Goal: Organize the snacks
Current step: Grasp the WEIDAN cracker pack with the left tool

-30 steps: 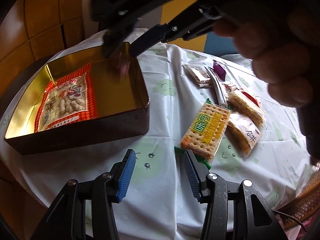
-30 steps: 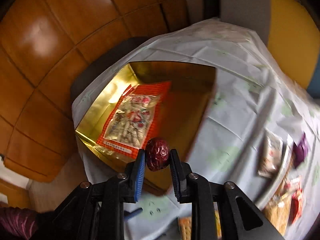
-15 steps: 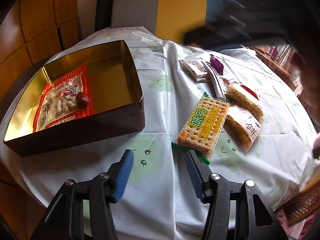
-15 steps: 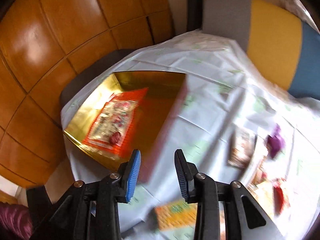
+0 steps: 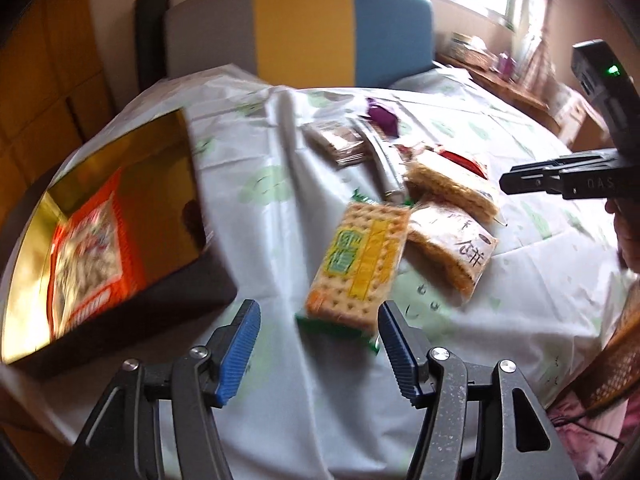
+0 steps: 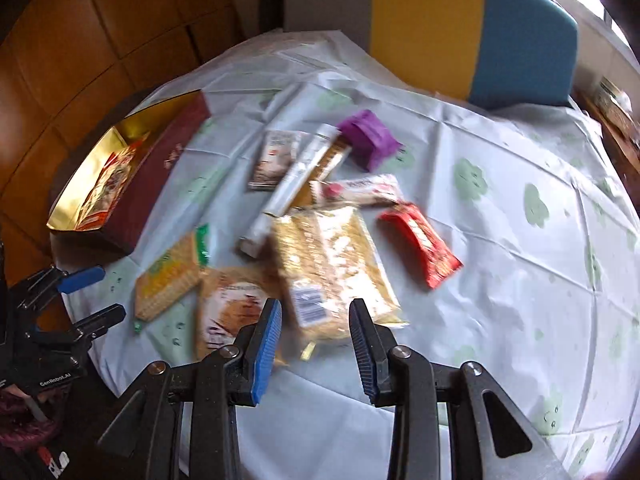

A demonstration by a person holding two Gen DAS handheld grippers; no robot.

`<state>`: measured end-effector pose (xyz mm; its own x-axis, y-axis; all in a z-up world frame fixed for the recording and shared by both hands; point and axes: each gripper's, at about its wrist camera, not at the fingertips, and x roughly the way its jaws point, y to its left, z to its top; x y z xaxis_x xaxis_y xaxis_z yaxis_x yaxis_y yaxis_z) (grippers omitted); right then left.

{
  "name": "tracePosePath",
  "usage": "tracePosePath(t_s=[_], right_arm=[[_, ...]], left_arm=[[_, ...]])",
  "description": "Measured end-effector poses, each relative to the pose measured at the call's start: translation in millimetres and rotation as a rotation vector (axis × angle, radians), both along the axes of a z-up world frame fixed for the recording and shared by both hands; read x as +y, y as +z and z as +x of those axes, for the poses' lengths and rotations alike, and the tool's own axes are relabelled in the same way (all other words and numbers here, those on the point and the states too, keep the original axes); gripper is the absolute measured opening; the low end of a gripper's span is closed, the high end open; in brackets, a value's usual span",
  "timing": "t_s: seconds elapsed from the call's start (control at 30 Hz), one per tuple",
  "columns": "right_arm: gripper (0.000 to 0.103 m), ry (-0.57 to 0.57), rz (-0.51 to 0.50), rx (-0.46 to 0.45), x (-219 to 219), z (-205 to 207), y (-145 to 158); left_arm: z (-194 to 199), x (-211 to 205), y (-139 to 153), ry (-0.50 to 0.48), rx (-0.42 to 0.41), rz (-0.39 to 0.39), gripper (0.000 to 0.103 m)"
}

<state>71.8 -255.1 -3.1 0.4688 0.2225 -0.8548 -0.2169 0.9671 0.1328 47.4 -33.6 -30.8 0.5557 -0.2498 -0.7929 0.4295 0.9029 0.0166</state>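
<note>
A: Left-wrist view first: where does the cracker pack lie, and which way does it run?

B: It lies flat on the tablecloth, just ahead of the left gripper. Its long axis runs from about six to one o'clock, green end seal nearest the blue pads. The jaws have just been opening; they stand wide apart, nothing between them.

A: And the tin?

B: The gold-lined tin sits at nine o'clock, a red peanut bag flat inside with a dark round snack beside it.

A: What crowds the cracker pack?

B: Two clear packs of golden cakes touch its right edge at two o'clock. A silver stick pack points at eleven behind it, then a brown sachet and a purple wrapper.

A: Right-wrist view?

B: The right gripper hovers over the pile, jaws a little apart and empty, one golden cake pack showing beyond them. A red bar lies at one o'clock, angled toward five. The striped chair back stands at twelve.
</note>
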Motion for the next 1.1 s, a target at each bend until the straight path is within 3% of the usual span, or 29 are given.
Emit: tracePosePath(t_s=[0.03, 0.13, 0.27, 0.57, 0.6, 0.63, 0.7, 1.1], right_arm=[[0.035, -0.013, 0.011, 0.000, -7, 1, -3], [0.036, -0.057, 0.038, 0.015, -22, 6, -7], [0.038, -0.049, 0.101, -0.008, -26, 6, -2], [0.039, -0.017, 0.133, -0.010, -19, 8, 1], [0.039, -0.019, 0.138, -0.008, -19, 9, 1], [0.039, -0.024, 0.144, -0.005, -20, 9, 1], [0.039, -0.030, 0.152, 0.002, -21, 10, 0], [0.039, -0.034, 0.164, 0.002, -22, 9, 0]], left_arm=[[4, -5, 0, -0.013, -0.003, 0.013, 0.071], [15, -15, -1, -0.040, -0.002, 0.027, 0.071], [27, -28, -4, -0.086, 0.000, 0.043, 0.073], [46, -38, -17, -0.127, 0.016, 0.050, 0.073], [46, -39, -18, -0.135, 0.026, 0.048, 0.071], [46, -39, -19, -0.136, 0.034, 0.044, 0.059], [45, -39, -23, -0.125, 0.048, 0.043, 0.050], [24, -28, -13, -0.017, -0.003, 0.037, 0.048]])
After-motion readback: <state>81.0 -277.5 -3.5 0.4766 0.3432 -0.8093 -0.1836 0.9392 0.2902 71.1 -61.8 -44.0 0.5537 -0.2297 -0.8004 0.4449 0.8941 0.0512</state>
